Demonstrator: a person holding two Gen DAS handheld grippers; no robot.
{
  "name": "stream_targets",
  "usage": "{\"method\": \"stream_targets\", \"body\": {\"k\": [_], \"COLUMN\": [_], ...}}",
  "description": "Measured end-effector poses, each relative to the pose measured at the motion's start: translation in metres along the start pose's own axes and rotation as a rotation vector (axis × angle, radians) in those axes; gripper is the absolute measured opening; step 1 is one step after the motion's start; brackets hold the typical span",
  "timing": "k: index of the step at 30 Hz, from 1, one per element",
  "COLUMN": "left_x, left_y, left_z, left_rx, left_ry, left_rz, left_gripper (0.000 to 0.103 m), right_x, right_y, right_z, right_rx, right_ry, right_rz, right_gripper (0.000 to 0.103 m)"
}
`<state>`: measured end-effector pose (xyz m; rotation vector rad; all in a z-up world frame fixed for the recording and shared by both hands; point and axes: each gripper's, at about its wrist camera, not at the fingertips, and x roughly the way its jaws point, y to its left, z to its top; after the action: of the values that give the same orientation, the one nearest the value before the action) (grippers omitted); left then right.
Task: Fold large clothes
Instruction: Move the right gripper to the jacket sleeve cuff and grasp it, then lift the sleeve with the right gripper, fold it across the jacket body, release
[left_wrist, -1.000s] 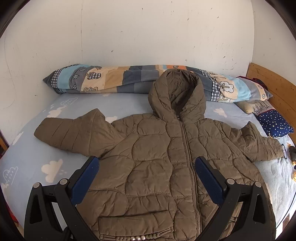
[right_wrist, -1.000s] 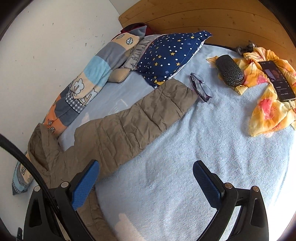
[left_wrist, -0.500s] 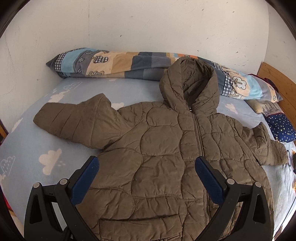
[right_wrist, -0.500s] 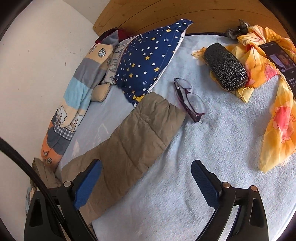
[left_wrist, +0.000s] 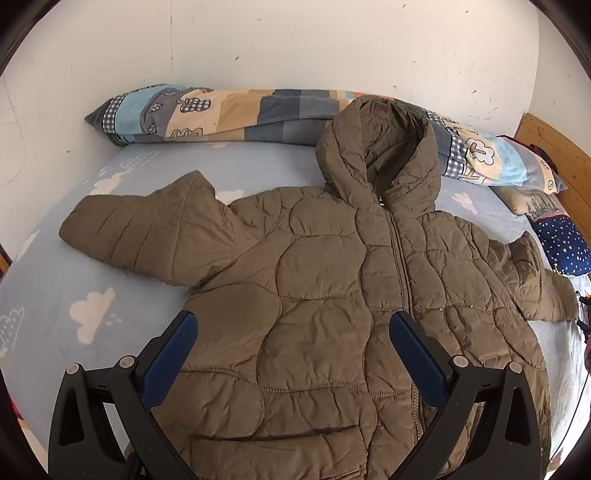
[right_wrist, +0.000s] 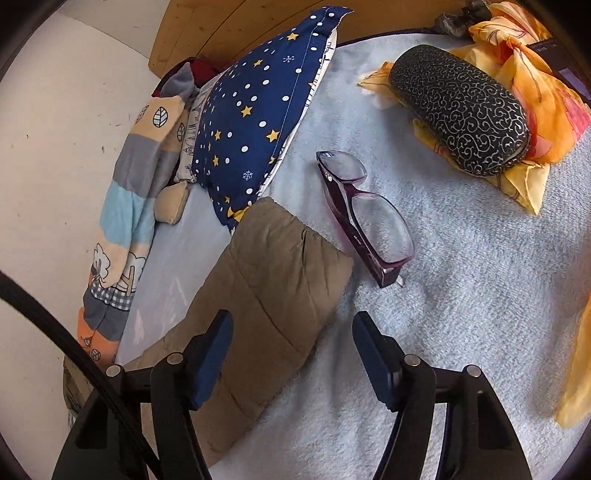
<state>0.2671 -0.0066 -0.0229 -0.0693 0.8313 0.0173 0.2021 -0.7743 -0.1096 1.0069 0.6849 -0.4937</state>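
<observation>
- The right gripper (right_wrist: 291, 354) hangs over the end of the jacket's sleeve (right_wrist: 273, 280); its blue fingers (right_wrist: 212, 360) stand apart, having just been closing in, with the cuff edge in the gap between them but no pad pressing on the fabric as far as the view shows.
- The left gripper (left_wrist: 291, 354) is spread wide above the lower front of the jacket (left_wrist: 317, 295), one finger over the left side panel and the other just beside the zip; nothing is pinched.
- The jacket, olive and quilted, lies front up and zipped on the bed (left_wrist: 55, 295), both sleeves stretched outward, its hood (left_wrist: 380, 147) resting against the long patchwork pillow (left_wrist: 221, 114) by the wall.
- Just beside the sleeve cuff lie purple-framed glasses (right_wrist: 365, 218), folded; whether they touch the cuff cannot be told from this angle.
- A navy star-print pillow (right_wrist: 258, 122) sits at the cuff's far end, its corner touching or overlapping the sleeve.
- Further off, a dark patterned glasses case (right_wrist: 461, 107) rests on a yellow-orange scarf (right_wrist: 535, 74).
- A wooden headboard (right_wrist: 229, 26) runs behind the pillows.
</observation>
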Motion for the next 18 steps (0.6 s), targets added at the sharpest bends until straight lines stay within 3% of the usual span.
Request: {"method": "stream_targets", "body": {"k": [6,8,12,18], "left_x": [0.01,0.012,0.011,-0.001], "left_y": [0.002,0.002,0.001,0.007], "left_z": [-0.002,-0.002,-0.001,0.0], "left_rx": [0.001,-0.004,-0.009,-0.015], "left_ry": [0.023,0.032,0.032,-0.002], "left_rz": [0.006,0.004,-0.005,-0.002], "left_gripper": [0.103,0.103,0.103,0.103], "right_x": [0.026,0.03,0.032,-0.011], "right_y": [-0.015,-0.017,0.002,0.035], "right_z": [0.01,0.009,0.008,0.011], "right_rx": [0.054,0.071,-0.022,-0.066], "right_ry": [0.007,-0.01,-0.01,-0.118], "right_rz": [-0.033,-0.015,0.038,0.053], "right_gripper": [0.052,0.052,0.023,0.017]}}
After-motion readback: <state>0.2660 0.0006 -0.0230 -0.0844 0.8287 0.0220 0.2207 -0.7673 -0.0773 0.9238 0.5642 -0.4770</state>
